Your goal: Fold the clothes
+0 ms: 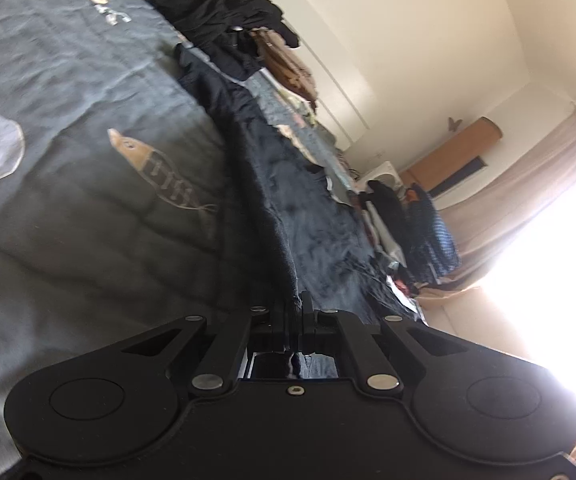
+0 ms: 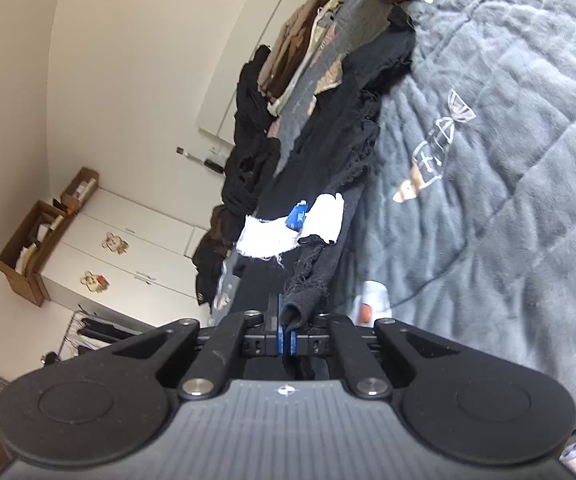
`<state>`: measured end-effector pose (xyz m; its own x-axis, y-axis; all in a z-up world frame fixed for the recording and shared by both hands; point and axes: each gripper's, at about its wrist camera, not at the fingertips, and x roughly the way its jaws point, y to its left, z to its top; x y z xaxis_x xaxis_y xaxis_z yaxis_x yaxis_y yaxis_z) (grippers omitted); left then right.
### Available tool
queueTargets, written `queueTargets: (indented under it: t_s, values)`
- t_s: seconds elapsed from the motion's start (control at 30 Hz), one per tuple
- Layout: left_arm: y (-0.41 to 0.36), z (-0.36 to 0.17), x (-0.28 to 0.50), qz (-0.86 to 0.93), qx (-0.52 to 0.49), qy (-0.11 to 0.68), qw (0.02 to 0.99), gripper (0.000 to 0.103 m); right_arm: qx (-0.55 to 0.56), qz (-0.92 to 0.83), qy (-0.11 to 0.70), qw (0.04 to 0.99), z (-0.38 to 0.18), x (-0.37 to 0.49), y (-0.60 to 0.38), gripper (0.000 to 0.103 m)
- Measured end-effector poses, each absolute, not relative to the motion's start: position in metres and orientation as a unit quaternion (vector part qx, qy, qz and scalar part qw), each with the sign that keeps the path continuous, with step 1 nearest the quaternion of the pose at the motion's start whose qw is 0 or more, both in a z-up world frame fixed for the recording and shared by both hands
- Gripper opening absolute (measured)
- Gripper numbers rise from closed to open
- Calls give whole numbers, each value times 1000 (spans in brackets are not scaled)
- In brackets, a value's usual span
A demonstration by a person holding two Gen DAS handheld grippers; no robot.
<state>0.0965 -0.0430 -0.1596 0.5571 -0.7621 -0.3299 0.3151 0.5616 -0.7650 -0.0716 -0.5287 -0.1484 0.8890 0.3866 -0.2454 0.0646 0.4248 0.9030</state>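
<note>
**Both grippers pinch the dark garment along its edge**

My left gripper (image 1: pixel 296 312) is clamped on the hem of a dark navy, soft knit garment (image 1: pixel 272 184), whose cloth runs from the jaws toward twelve o'clock across the grey quilted bedspread with fish motifs (image 1: pixel 88 120). My right gripper (image 2: pixel 288 328) is closed on a rolled black edge of what I take to be the same garment (image 2: pixel 328 140), though the tilted view leaves that uncertain; a white cloth label with a blue tag (image 2: pixel 292 224) shows at twelve o'clock. I judge that holding two points on one edge lets me raise and stretch the cloth flat for a fold. Heaped dark clothes (image 1: pixel 224 20) lie further along the bed, at eleven o'clock.
</note>
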Motion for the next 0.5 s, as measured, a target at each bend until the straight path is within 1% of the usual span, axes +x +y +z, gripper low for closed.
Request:
queueTargets:
  t_s: [0.2, 0.4, 0.5]
  values:
    - [-30, -151, 68, -324, -338, 337, 817, 3, 528, 100, 210, 817, -128, -98, -532, 3]
    - [-20, -157, 45, -306, -344, 359, 812, 3, 554, 71, 225, 799, -143, -141, -532, 3]
    - [-20, -148, 51, -308, -351, 351, 812, 3, 571, 64, 219, 788, -149, -147, -532, 3]
